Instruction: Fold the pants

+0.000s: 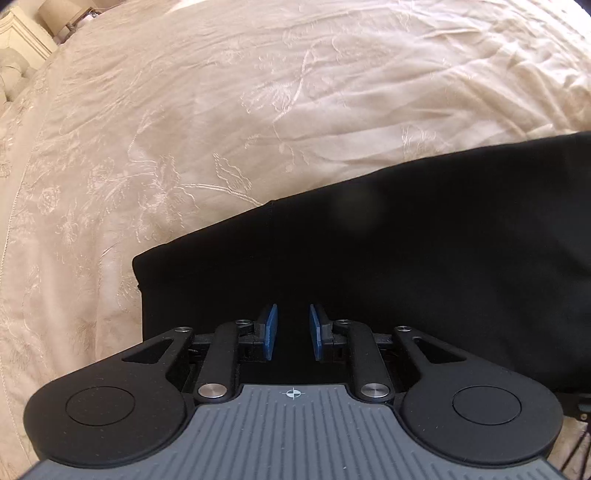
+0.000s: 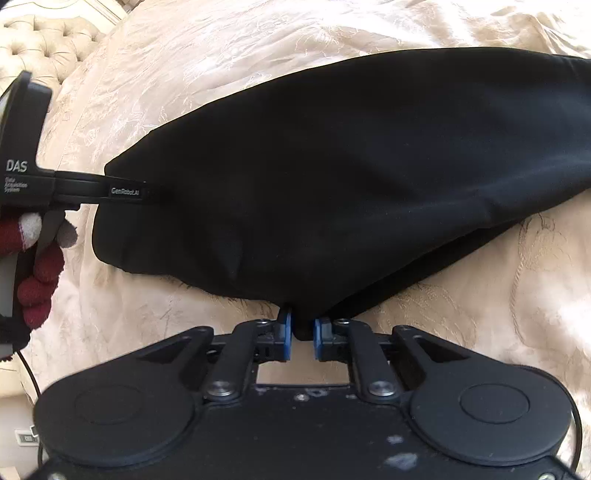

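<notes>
Black pants lie folded lengthwise on a cream embroidered bedspread. My left gripper points down over their end near the hem, and black cloth fills the narrow gap between its blue pads. In the right wrist view the pants stretch across the bed, and the left gripper's fingers reach into their left end. My right gripper sits at the near edge of the pants, with a small bunch of black fabric between its blue pads.
A hand in a red and white glove holds the left gripper's handle. A tufted headboard stands at the far left and pale furniture beyond the bed. A black cable hangs at the lower left.
</notes>
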### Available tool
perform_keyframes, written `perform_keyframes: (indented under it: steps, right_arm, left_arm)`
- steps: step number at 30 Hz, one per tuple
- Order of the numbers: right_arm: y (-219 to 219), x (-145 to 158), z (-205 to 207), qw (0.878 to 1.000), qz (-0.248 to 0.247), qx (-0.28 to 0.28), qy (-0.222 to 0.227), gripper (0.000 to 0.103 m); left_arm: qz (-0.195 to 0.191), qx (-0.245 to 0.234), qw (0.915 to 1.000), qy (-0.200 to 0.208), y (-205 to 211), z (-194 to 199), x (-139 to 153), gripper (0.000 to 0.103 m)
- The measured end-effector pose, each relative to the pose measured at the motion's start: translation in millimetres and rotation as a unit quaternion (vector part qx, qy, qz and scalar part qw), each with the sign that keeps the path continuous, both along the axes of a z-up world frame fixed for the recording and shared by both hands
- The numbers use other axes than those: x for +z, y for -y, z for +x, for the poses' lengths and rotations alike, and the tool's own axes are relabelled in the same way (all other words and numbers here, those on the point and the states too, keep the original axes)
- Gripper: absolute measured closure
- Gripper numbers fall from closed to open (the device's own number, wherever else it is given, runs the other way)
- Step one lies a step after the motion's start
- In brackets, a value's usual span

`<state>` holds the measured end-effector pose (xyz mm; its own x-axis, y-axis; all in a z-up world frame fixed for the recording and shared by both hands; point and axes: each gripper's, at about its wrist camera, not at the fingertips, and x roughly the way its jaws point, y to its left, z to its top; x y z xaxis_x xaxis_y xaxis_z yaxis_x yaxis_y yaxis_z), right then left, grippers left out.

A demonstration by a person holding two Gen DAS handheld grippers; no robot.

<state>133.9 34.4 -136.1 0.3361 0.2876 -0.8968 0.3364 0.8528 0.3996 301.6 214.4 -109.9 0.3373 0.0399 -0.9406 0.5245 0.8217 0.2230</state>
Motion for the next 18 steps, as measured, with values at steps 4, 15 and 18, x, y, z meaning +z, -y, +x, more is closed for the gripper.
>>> perform_keyframes:
  steps: [4, 15, 18]
  right_arm:
    - [8, 22, -23, 1.000, -0.009, -0.001, 0.012, 0.083]
    - [29, 35, -61, 0.997, -0.017, -0.068, 0.020, 0.083]
    - [28, 37, -65, 0.997, -0.026, -0.071, 0.024, 0.083]
  left_arm:
    - [-0.060, -0.016, 0.9980, 0.006, -3, -29, 31, 0.083]
    - [-0.143, -0.145, 0.9779, -0.049, 76, -96, 18, 0.083]
    - [-0.088, -0.156, 0.9805, -0.081, 85, -105, -14, 0.083]
